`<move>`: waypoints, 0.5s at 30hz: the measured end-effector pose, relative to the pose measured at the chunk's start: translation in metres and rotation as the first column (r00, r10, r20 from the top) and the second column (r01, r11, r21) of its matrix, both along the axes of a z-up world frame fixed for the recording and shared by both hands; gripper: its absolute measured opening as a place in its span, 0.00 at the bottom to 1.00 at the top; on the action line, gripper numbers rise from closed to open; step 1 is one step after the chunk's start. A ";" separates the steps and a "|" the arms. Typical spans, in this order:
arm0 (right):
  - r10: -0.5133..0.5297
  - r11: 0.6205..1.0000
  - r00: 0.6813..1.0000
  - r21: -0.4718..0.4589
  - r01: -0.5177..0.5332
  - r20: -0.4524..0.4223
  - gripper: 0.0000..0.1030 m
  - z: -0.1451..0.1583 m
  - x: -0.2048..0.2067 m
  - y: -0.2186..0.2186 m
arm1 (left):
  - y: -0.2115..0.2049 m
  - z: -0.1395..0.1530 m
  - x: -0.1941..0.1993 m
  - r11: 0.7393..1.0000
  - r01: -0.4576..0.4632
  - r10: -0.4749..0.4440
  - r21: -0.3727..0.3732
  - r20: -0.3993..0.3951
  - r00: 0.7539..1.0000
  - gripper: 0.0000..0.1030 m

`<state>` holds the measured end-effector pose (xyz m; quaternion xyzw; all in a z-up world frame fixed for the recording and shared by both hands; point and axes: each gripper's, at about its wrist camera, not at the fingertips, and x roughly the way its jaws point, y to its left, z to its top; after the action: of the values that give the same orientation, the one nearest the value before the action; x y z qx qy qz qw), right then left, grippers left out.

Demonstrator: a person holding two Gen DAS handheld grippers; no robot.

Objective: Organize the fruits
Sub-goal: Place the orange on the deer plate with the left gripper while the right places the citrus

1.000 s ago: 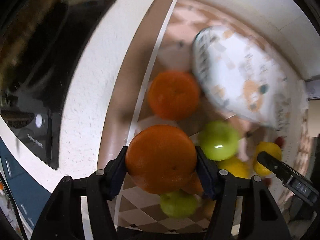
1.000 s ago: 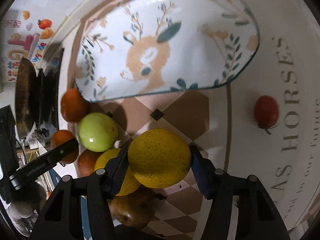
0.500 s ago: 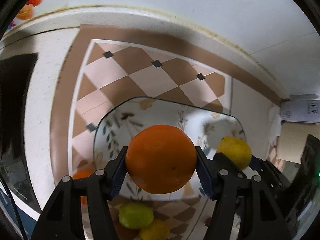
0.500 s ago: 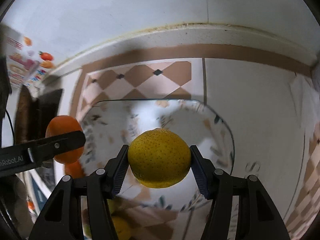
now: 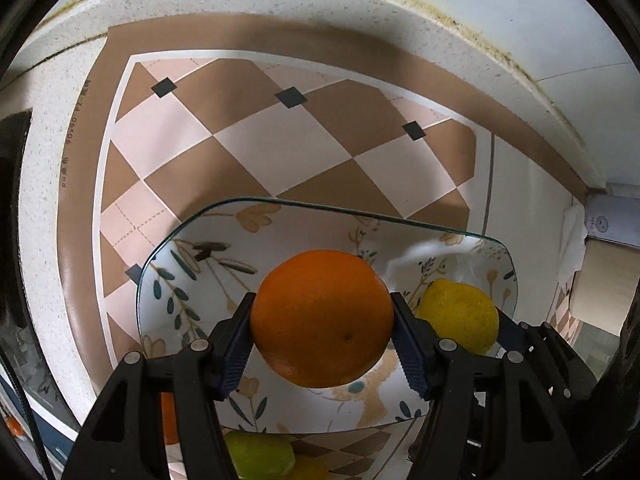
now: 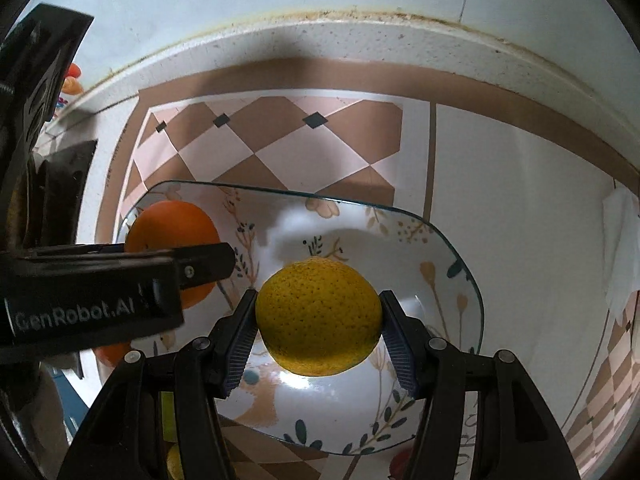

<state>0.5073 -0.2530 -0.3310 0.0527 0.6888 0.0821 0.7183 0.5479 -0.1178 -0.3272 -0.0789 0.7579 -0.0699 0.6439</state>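
My left gripper (image 5: pixel 322 320) is shut on an orange (image 5: pixel 322 316) and holds it over the left part of a floral plate (image 5: pixel 188 264). My right gripper (image 6: pixel 318 318) is shut on a yellow citrus fruit (image 6: pixel 318 316) and holds it over the same plate (image 6: pixel 432 280). In the left wrist view the yellow fruit (image 5: pixel 460 316) sits just right of the orange. In the right wrist view the orange (image 6: pixel 168 232) and the left gripper's finger (image 6: pixel 120 284) are at the left.
The plate lies on a brown and pink checkered mat (image 5: pixel 280 132) on a speckled white counter (image 5: pixel 72 92) against the wall. A green fruit (image 5: pixel 256 456) and another orange (image 5: pixel 168 420) lie below the plate's near edge. A small red fruit (image 6: pixel 400 464) lies at the plate's near right.
Both grippers have carried their fruits away from the fruit pile and come down closer over the plate. The plate now fills more of both views.
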 end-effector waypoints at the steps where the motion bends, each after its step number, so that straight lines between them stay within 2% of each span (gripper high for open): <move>1: 0.002 1.000 1.000 0.005 -0.002 -0.006 0.61 -0.001 0.000 -0.001 | 0.000 0.000 0.000 1.000 0.000 0.000 0.002 0.001 1.000 0.60; 4: 0.006 1.000 1.000 0.015 -0.006 -0.017 0.64 -0.003 0.002 -0.001 | 0.000 0.001 -0.002 1.000 0.000 0.000 -0.001 0.001 1.000 0.60; 5: 0.003 1.000 1.000 0.016 -0.003 -0.015 0.74 -0.002 0.003 0.000 | 0.001 0.001 -0.002 1.000 -0.002 0.002 0.006 0.004 1.000 0.60; 7: -0.006 1.000 1.000 0.015 0.006 -0.011 0.87 0.003 0.004 -0.001 | 0.006 0.004 -0.003 1.000 -0.004 0.003 0.028 0.014 1.000 0.60; 9: -0.023 1.000 1.000 0.002 0.023 -0.011 0.88 0.009 0.002 -0.006 | -0.003 0.001 -0.004 0.999 -0.009 0.008 0.037 0.025 1.000 0.70; 10: -0.033 0.999 0.999 -0.008 0.033 -0.014 0.88 0.011 0.001 -0.008 | -0.008 0.002 -0.009 0.999 -0.015 0.014 0.034 0.039 0.999 0.82; 11: -0.046 0.999 0.999 -0.015 0.045 -0.019 0.90 0.012 -0.001 -0.010 | -0.007 0.005 -0.010 0.999 -0.018 0.016 0.035 0.051 0.999 0.86; 15: -0.111 0.994 0.993 -0.022 0.111 -0.027 0.93 0.019 -0.012 -0.026 | -0.002 0.027 -0.015 0.999 -0.023 0.018 0.045 0.107 0.994 0.86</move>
<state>0.4955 -0.2789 -0.3120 0.0847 0.6956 0.0343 0.7126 0.5324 -0.1195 -0.3005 -0.0679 0.7228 -0.0499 0.6859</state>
